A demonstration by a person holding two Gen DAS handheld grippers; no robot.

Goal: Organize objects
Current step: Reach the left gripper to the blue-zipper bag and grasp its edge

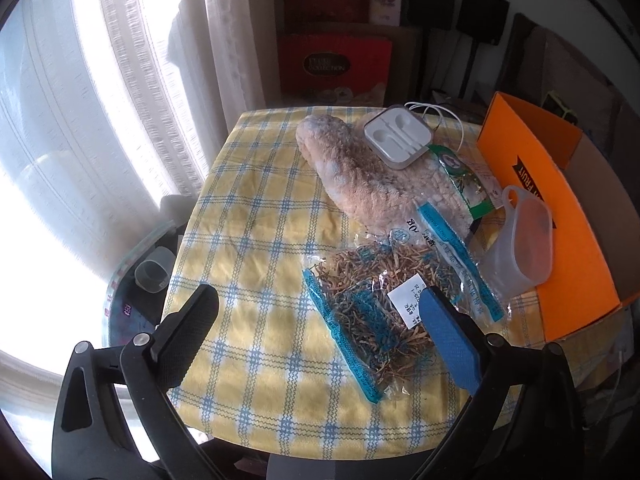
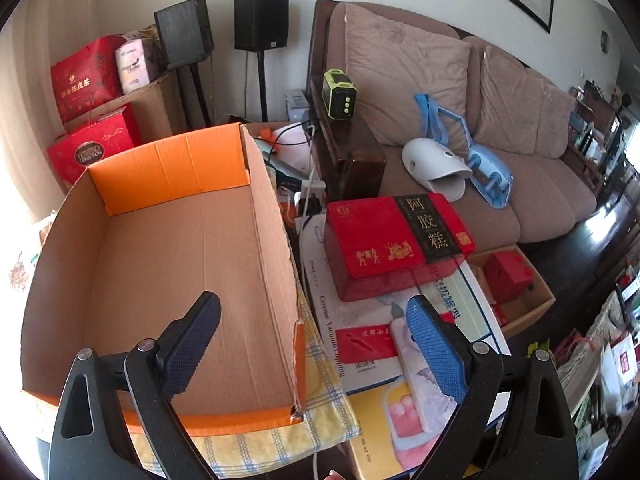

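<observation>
Right hand-held gripper (image 2: 312,344) gapes astride box wall (image 2: 276,248).

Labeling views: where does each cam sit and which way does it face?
Left wrist: on the left gripper, angled down at the checked tablecloth and bag of dried herbs; own fingers open.
Right wrist: on the right gripper, angled down into the empty orange box, sofa beyond; own fingers open.
Shared: orange box, tablecloth.
</observation>
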